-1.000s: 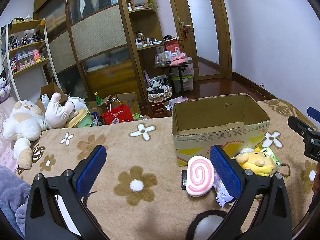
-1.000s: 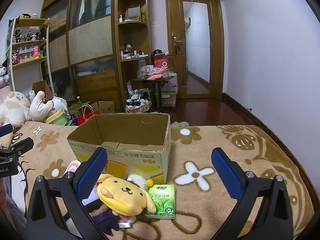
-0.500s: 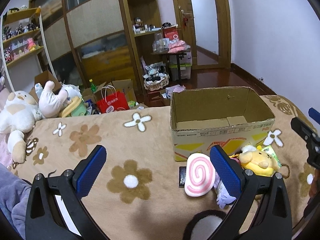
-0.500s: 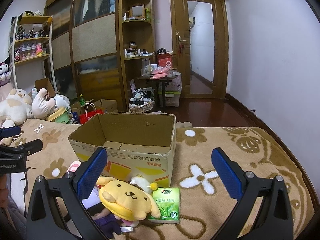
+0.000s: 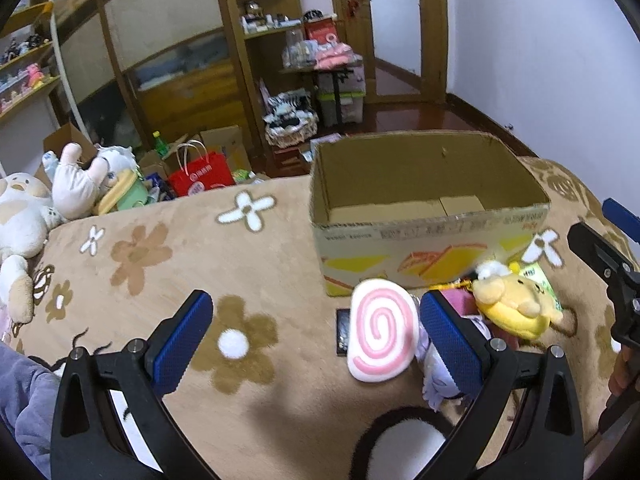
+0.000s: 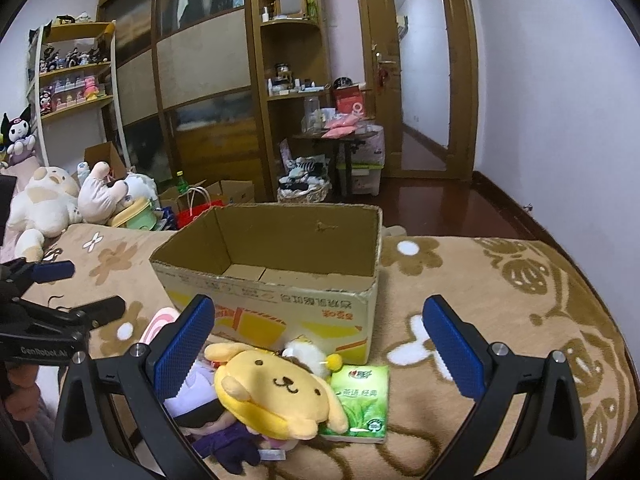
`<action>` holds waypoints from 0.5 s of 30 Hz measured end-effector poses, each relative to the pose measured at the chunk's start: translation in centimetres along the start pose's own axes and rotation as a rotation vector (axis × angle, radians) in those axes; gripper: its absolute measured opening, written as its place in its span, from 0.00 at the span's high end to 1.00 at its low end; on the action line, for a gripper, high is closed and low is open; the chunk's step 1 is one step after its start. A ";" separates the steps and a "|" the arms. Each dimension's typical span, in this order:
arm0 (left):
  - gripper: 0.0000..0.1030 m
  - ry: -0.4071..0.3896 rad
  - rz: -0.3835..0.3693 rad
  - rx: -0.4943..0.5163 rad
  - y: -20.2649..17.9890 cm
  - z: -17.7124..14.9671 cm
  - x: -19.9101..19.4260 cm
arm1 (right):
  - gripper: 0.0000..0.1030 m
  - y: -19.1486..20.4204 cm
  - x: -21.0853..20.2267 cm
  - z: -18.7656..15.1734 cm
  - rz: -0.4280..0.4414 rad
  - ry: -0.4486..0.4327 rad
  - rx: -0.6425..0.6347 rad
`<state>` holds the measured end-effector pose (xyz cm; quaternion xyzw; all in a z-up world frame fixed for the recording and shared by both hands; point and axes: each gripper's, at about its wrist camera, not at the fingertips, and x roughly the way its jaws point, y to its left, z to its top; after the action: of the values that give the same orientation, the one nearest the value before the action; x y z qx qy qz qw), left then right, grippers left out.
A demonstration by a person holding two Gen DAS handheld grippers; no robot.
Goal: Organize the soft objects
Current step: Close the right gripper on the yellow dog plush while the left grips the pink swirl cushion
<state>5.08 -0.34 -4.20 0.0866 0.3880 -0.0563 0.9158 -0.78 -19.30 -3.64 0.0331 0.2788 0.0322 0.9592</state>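
An open cardboard box (image 5: 424, 216) (image 6: 280, 284) stands empty on the flowered blanket. In front of it lie a pink swirl plush (image 5: 382, 340), a yellow dog plush (image 5: 514, 304) (image 6: 280, 390), a purple-and-white plush (image 6: 224, 436) and a green tissue pack (image 6: 364, 400). My left gripper (image 5: 316, 340) is open and empty, low over the blanket, its right finger beside the swirl plush. My right gripper (image 6: 320, 348) is open and empty, hovering just above the yellow dog plush.
Large white plush toys (image 5: 24, 216) (image 6: 44, 204) lie at the blanket's far left edge. A small dark flat item (image 5: 343, 332) lies left of the swirl plush. Beyond the bed are a red bag (image 5: 200, 174), boxes, shelves and a door.
Both grippers have moved forward and down toward the pile of plush toys; the box and toys look nearer. Nothing has been gripped.
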 end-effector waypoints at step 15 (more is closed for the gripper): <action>0.01 0.125 -0.088 0.004 -0.8 -0.6 2.9 | 0.00 1.5 2.3 -1.5 0.069 0.138 -0.027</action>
<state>6.50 -1.12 -6.77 0.0748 0.4478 -0.0917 0.8863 0.29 -17.56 -6.00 0.0273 0.3424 0.0714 0.9364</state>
